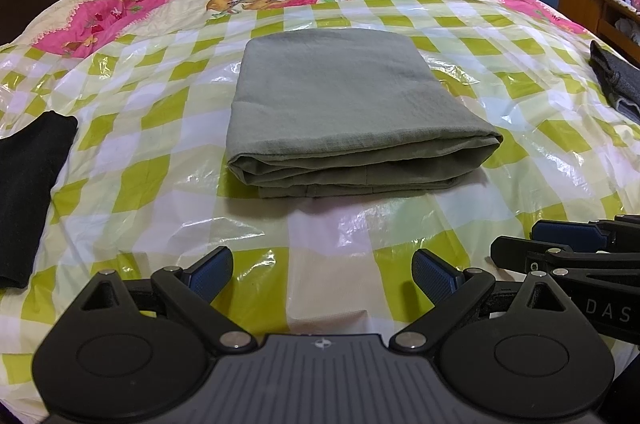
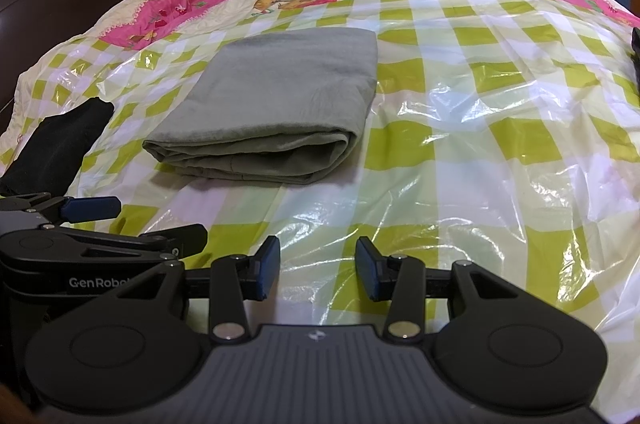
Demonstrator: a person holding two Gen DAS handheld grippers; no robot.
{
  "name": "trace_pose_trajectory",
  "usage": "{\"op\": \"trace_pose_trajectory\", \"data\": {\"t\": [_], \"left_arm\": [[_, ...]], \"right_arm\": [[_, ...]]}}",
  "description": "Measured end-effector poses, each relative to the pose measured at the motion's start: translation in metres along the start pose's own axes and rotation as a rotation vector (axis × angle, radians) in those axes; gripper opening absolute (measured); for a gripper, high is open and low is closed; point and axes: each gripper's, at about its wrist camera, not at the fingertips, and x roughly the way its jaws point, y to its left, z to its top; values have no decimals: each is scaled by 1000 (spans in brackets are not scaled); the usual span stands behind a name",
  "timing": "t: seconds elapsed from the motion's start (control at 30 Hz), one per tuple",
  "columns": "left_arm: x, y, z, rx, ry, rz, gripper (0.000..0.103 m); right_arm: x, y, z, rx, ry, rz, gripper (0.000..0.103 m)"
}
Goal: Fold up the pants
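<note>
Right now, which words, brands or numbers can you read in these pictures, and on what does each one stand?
"GenRobo", cut off by the right tongs: on the body of the left tongs.
"DAS", cut off at the picture's edge: on the body of the right tongs.
Nothing else is readable; the bed cover has pictures only.

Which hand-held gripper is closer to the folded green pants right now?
Left, by a little. The left hand-held gripper sits straight in front of the folded green pants, jaws open. The right hand-held gripper is beside it, off the pants' right corner, also open.
</note>
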Motion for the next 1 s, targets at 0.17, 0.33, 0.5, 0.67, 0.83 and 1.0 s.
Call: {"op": "trace_pose_trajectory", "data": {"t": [0.17, 0.33, 0.5, 0.67, 0.83, 1.0], "left_arm": [[1, 1, 0, 0, 7, -2, 103], [1, 2, 0, -4, 7, -3, 103], [2, 3, 0, -4, 11, -5, 103], [2, 3, 0, -3, 13, -4, 103], [2, 3, 1, -3, 11, -5, 103], [2, 2, 1, -3, 8, -5, 103]], "right_arm": [[1, 0, -1, 4, 3, -2, 43], [1, 1, -1, 2, 4, -3, 43], [2, 1, -1, -2, 4, -2, 43], [2, 1, -2, -2, 6, -1, 43], [3, 1, -2, -2, 6, 2, 43], [3, 1, -2, -3, 7, 5, 43]]}}
